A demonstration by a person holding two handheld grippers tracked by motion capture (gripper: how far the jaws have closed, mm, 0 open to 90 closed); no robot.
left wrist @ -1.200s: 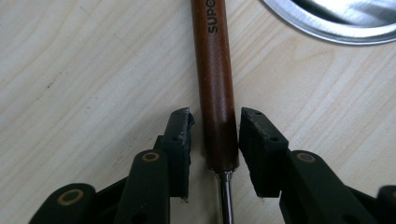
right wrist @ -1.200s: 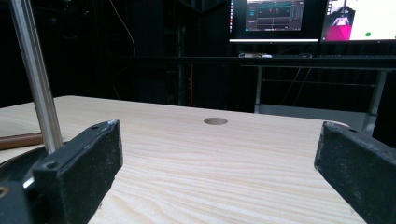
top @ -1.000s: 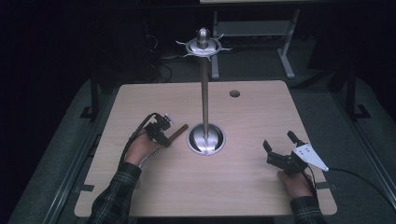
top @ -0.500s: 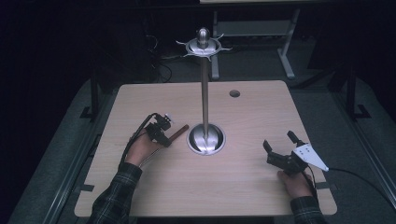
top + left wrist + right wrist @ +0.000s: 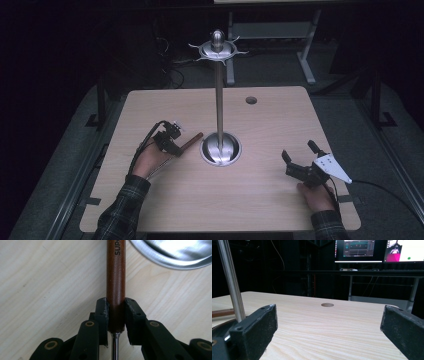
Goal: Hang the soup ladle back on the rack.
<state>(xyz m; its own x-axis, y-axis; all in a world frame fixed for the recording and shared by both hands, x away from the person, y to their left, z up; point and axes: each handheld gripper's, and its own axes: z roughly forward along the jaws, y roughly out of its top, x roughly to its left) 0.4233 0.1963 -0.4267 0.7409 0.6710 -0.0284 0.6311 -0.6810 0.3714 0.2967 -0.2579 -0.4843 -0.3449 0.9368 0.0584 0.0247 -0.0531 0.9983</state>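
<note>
**Inspector A:** One item is in hand: a utensil with a brown wooden handle [image 5: 115, 277] and a thin metal shank. It lies flat on the surface [image 5: 165, 210], just left of the round base [image 5: 220, 149] of the steel stand, the handle's far end close to the base rim but apart from it.

**Inspector B:** And the grip?

**Inspector A:** The left tool [image 5: 116, 315] has both pads against the handle's near end, where wood meets shank. The jaws have just been closing, with the handle between them. In my judgement the hold sits low on the handle so the free end can swing up towards the hooks [image 5: 218, 49] at the top of the pole [image 5: 219, 100].

**Inspector B:** The other side?

**Inspector A:** The right tool [image 5: 299, 156] rests at the surface's right, well apart from the stand, jaws wide and nothing between them. The right gripper view looks level across bare wood to the round hole [image 5: 327, 305]. It appears parked, keeping clear of the lift.

**Inspector B:** Differences from the earlier frames?

**Inspector A:** Few. Both hands sit where they sat; the utensil lies at the same angle beside the base. Only the left jaws' closing counts as change. The utensil is not yet raised.
</note>
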